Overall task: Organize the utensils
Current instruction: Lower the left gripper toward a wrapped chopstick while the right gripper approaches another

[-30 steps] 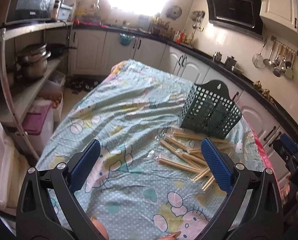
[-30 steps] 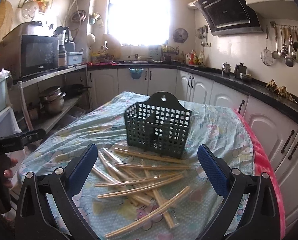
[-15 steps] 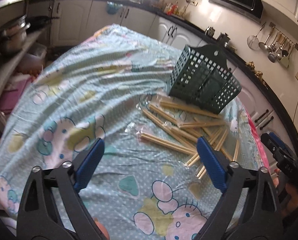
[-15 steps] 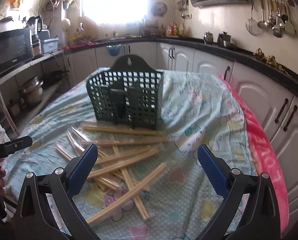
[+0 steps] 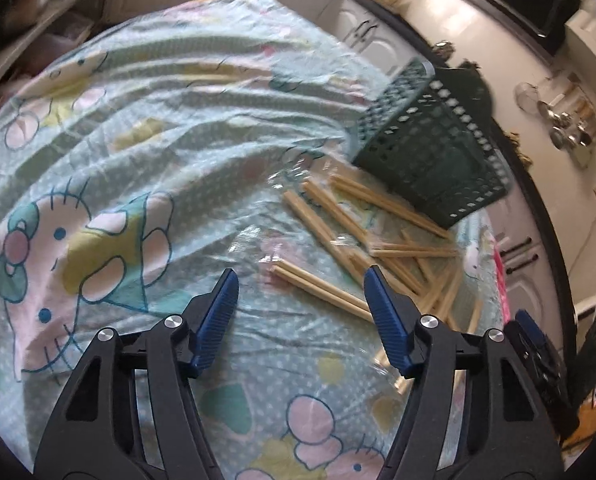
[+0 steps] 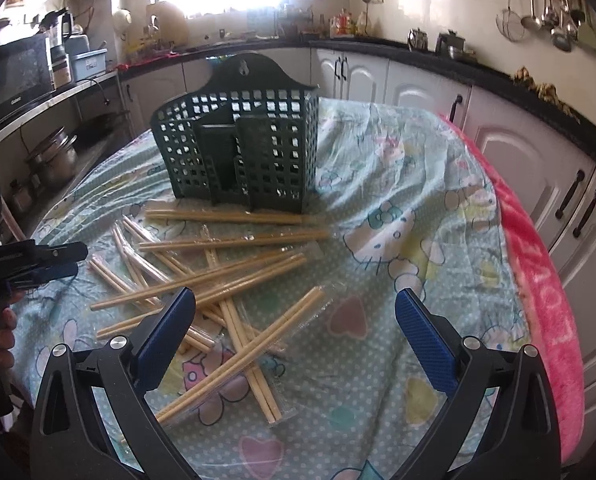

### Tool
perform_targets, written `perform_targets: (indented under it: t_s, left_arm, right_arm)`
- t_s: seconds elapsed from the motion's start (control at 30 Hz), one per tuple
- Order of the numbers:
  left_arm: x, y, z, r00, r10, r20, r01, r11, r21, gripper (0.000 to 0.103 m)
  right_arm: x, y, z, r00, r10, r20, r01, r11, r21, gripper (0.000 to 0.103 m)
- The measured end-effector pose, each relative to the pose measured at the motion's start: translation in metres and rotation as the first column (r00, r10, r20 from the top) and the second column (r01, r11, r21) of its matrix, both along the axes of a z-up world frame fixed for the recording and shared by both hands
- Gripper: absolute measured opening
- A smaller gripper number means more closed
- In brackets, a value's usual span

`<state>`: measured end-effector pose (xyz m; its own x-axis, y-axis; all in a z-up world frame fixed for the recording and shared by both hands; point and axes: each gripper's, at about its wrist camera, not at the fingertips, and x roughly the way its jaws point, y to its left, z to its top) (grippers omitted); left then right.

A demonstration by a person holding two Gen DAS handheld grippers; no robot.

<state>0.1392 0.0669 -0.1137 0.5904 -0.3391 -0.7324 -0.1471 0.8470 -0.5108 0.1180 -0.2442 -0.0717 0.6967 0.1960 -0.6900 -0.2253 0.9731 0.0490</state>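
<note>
The chopsticks (image 6: 226,280) lie in a loose crossed pile on the cloth (image 6: 378,400), many in clear wrappers, just in front of the green holder (image 6: 238,148), which stands upright. The left gripper (image 5: 300,280) hangs over the near end of one wrapped pair (image 5: 322,290); its jaws have just been closing but grasp nothing. The right gripper (image 6: 294,300) is spread wide above the pile, released, touching no stick.
</note>
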Motion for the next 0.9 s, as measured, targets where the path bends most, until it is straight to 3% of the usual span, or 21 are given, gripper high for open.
perform_targets:
  t_s: [0.3,0.37,0.6,0.73,0.83,0.9]
  left_arm:
    - [0.015,0.006,-0.002,0.999,0.047,-0.012,-0.047,0.999,0.002,0.054]
    - [0.016,0.006,-0.002,0.998,0.054,-0.01,-0.054,0.999,0.009,0.054]
    - [0.02,0.001,-0.002,0.998,0.065,-0.001,-0.065,0.996,0.053,0.049]
    - [0.02,0.001,-0.003,0.997,0.076,0.003,-0.076,0.995,0.065,0.045]
    - [0.02,0.001,-0.003,0.996,0.084,0.003,-0.084,0.992,0.094,0.035]
    - [0.02,0.002,-0.004,0.996,0.093,0.001,-0.092,0.99,0.103,0.028]
  right_arm:
    - [0.034,-0.018,-0.02,0.989,0.007,-0.15,0.015,0.989,0.15,0.095]
    - [0.038,-0.02,-0.023,0.986,0.019,-0.168,0.009,0.986,0.166,0.084]
    - [0.045,-0.024,-0.031,0.973,0.075,-0.22,-0.018,0.968,0.252,0.06]
    - [0.045,-0.023,-0.033,0.971,0.096,-0.22,-0.035,0.963,0.266,0.039]
    - [0.045,-0.025,-0.033,0.971,0.104,-0.217,-0.041,0.961,0.275,0.02]
    - [0.044,-0.027,-0.03,0.973,0.101,-0.206,-0.04,0.958,0.284,0.019]
